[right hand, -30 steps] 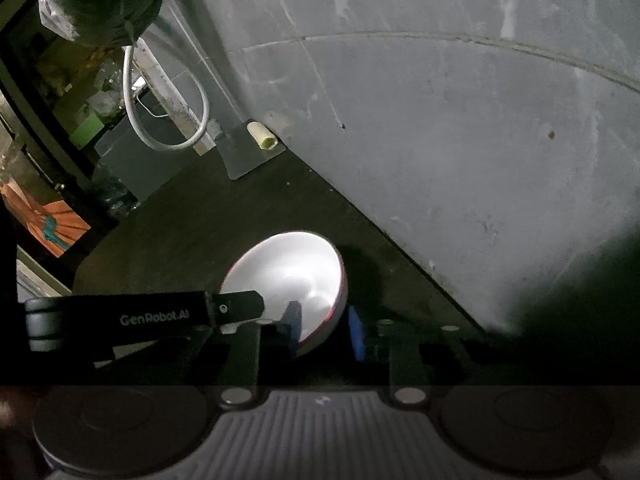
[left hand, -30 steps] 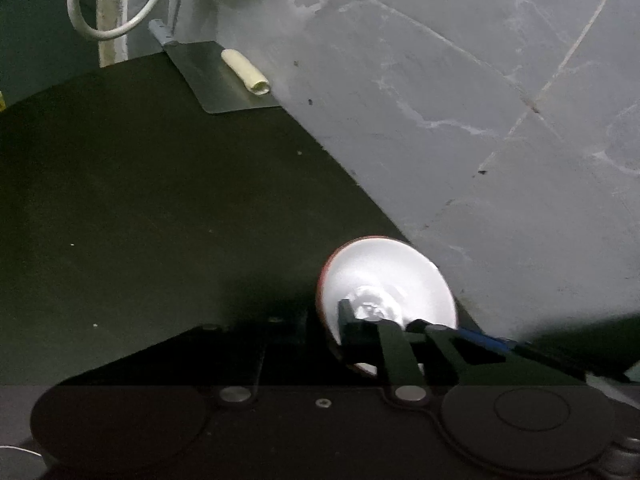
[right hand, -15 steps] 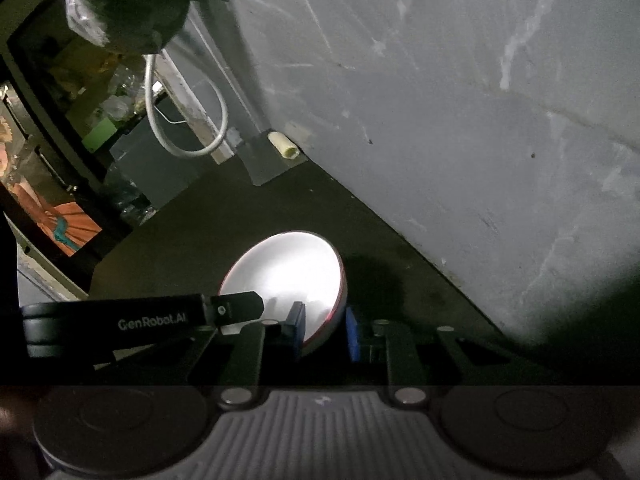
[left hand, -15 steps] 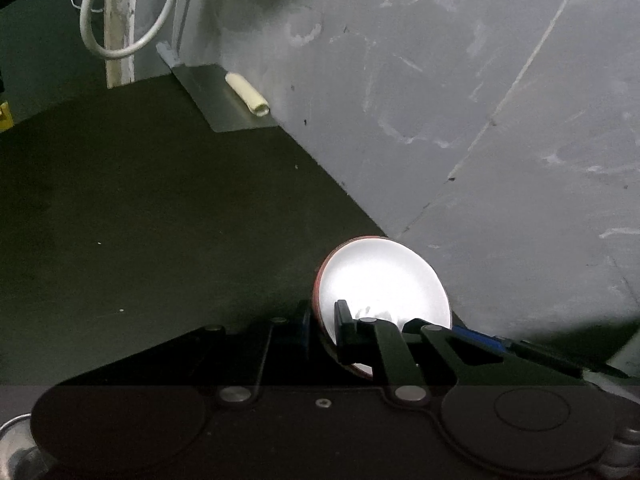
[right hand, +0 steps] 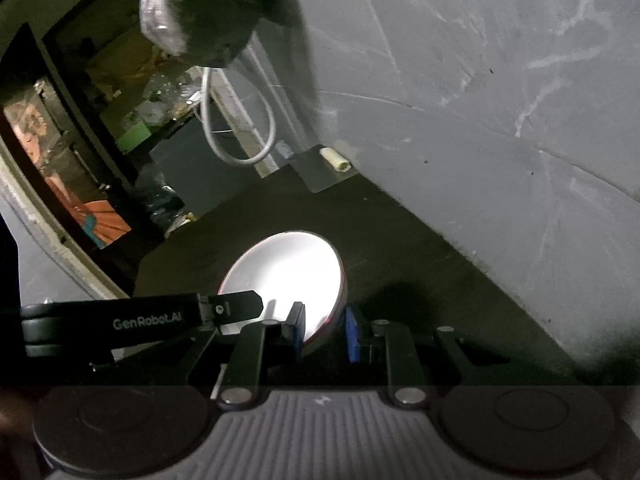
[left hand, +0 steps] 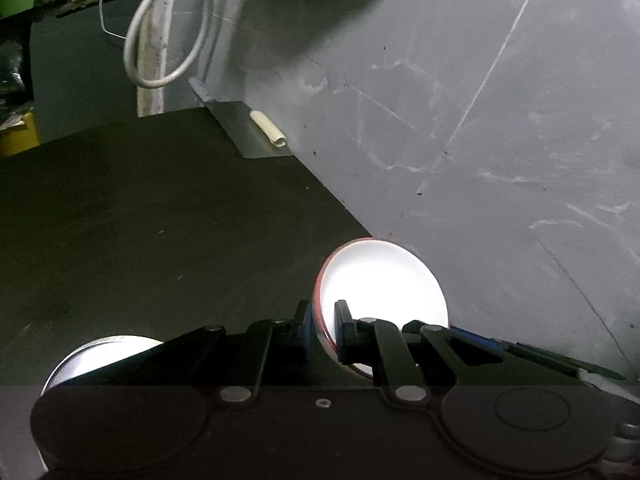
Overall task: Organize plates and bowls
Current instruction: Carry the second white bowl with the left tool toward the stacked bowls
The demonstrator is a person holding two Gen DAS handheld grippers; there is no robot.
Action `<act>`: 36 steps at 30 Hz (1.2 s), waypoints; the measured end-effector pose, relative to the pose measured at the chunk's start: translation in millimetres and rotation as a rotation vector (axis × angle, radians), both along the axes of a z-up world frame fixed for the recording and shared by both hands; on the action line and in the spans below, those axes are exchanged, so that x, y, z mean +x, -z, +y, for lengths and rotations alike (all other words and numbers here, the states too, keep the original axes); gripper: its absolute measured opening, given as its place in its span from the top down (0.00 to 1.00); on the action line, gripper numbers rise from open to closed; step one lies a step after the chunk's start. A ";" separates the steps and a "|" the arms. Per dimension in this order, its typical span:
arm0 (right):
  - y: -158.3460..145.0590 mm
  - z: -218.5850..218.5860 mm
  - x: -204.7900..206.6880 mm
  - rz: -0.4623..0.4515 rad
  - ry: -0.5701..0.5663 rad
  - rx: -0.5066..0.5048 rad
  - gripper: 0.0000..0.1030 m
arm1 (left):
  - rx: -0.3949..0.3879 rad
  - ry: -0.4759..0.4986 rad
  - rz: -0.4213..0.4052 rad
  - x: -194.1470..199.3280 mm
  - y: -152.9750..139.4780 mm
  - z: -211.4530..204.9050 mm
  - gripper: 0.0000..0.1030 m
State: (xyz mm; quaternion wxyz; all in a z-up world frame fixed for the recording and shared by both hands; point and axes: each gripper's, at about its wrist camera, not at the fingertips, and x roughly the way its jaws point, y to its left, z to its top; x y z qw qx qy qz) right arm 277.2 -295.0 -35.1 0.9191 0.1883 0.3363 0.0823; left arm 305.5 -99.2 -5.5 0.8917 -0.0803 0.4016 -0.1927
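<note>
A bowl [left hand: 380,276], white inside with a red outside, is tilted on its edge over the dark table, close to the grey wall. My left gripper [left hand: 322,324] is shut on its left rim. The same bowl [right hand: 288,268] shows in the right wrist view, where my right gripper [right hand: 324,330] is shut on its right rim. The left gripper's black body [right hand: 140,320] crosses that view at the left. Another bright white dish [left hand: 100,354] peeks out at the lower left of the left wrist view, mostly hidden behind my gripper.
A dark table [left hand: 160,220] meets a grey wall [left hand: 500,140] on the right. At the far corner lies a metal sheet [left hand: 248,132] with a cream roll [left hand: 267,133]. A white cable loop [left hand: 160,40] hangs behind. A dark bag [right hand: 200,12] hangs above.
Both grippers have pulled back and lifted with the bowl between them, so more of the table and far clutter shows. A second white dish has come into view at the lower left.
</note>
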 end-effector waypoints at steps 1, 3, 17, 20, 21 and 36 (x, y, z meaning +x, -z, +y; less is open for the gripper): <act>-2.4 2.5 -5.5 -0.004 -0.005 0.000 0.77 | -0.002 -0.005 -0.003 -7.1 -2.0 3.0 0.88; -7.8 8.8 -18.7 -0.011 -0.020 0.001 0.77 | -0.001 -0.016 -0.004 -21.9 -5.8 10.4 0.88; -24.9 49.8 -101.4 -0.011 -0.129 0.005 0.77 | 0.011 -0.067 -0.016 -118.0 -18.6 63.7 0.88; -24.6 57.7 -117.1 -0.004 -0.152 0.005 0.77 | 0.012 -0.078 -0.007 -134.7 -15.5 73.2 0.88; -24.3 60.5 -122.1 0.001 -0.159 0.006 0.77 | 0.013 -0.081 -0.003 -139.4 -13.8 75.9 0.88; -13.1 89.5 -164.0 0.083 -0.270 0.003 0.77 | 0.008 -0.139 0.060 -196.2 5.8 112.9 0.88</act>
